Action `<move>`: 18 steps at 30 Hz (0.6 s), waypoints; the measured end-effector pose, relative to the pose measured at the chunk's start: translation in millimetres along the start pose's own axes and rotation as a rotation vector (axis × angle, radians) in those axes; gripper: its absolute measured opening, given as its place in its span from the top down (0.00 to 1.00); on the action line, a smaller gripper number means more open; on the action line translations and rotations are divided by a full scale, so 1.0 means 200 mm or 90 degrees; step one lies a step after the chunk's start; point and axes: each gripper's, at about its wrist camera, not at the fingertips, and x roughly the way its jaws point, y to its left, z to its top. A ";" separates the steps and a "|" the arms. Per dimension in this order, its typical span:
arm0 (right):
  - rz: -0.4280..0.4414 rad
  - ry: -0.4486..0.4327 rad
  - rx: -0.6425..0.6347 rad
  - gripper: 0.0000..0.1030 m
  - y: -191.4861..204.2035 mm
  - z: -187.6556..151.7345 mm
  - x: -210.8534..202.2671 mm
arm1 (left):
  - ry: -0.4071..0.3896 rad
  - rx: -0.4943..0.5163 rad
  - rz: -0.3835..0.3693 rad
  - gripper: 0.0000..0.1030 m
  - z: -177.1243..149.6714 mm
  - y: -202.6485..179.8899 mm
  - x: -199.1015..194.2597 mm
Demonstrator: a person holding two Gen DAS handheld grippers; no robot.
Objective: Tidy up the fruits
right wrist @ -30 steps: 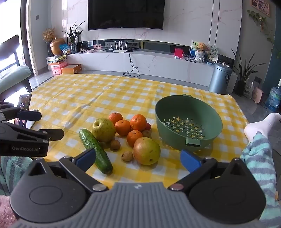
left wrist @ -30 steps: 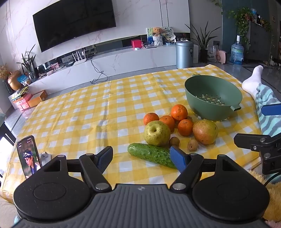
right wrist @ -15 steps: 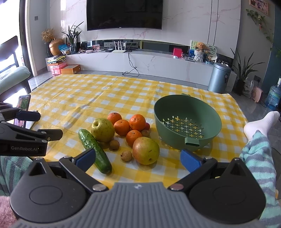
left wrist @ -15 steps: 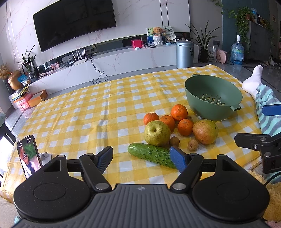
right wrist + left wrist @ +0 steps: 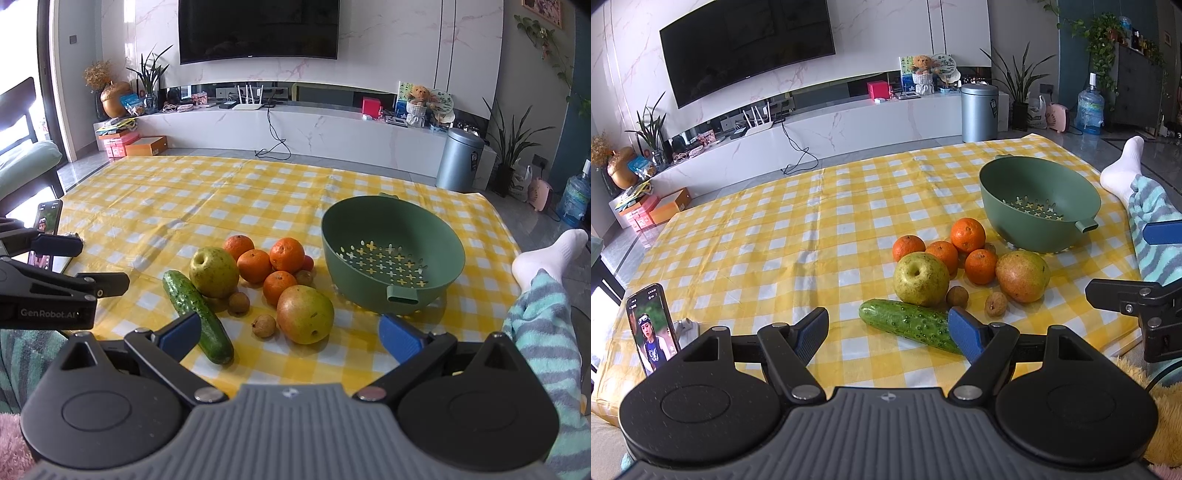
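Note:
Fruit lies in a cluster on the yellow checked cloth [image 5: 775,251]: a green cucumber [image 5: 910,325], a yellow-green apple [image 5: 921,274], several oranges [image 5: 967,234], a red-green pear [image 5: 1022,270] and small brown longans [image 5: 996,304]. An empty green colander bowl [image 5: 1039,201] stands just right of them. My left gripper [image 5: 888,332] hovers open before the cucumber. In the right wrist view the right gripper [image 5: 290,332] is open, near the pear [image 5: 305,314], cucumber [image 5: 197,312] and bowl [image 5: 391,254].
A phone [image 5: 652,328] stands propped at the cloth's near left corner. A person's leg in striped trousers and a white sock [image 5: 546,254] lies along the cloth's right edge. A TV console [image 5: 295,133] and bin [image 5: 458,158] are beyond the cloth.
The right wrist view has crept slightly closer to the fruit. The left gripper holds still; only the phone's screen picture changed.

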 end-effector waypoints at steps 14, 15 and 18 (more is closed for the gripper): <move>0.003 0.001 0.002 0.04 -0.01 0.00 0.00 | 0.004 -0.003 -0.008 0.15 -0.01 -0.01 0.00; 0.003 0.002 0.005 0.04 -0.01 -0.01 0.01 | 0.007 -0.005 -0.016 0.15 -0.01 0.00 0.01; 0.003 -0.001 0.013 0.04 -0.03 -0.01 0.04 | 0.029 -0.032 -0.057 0.18 -0.03 0.04 0.05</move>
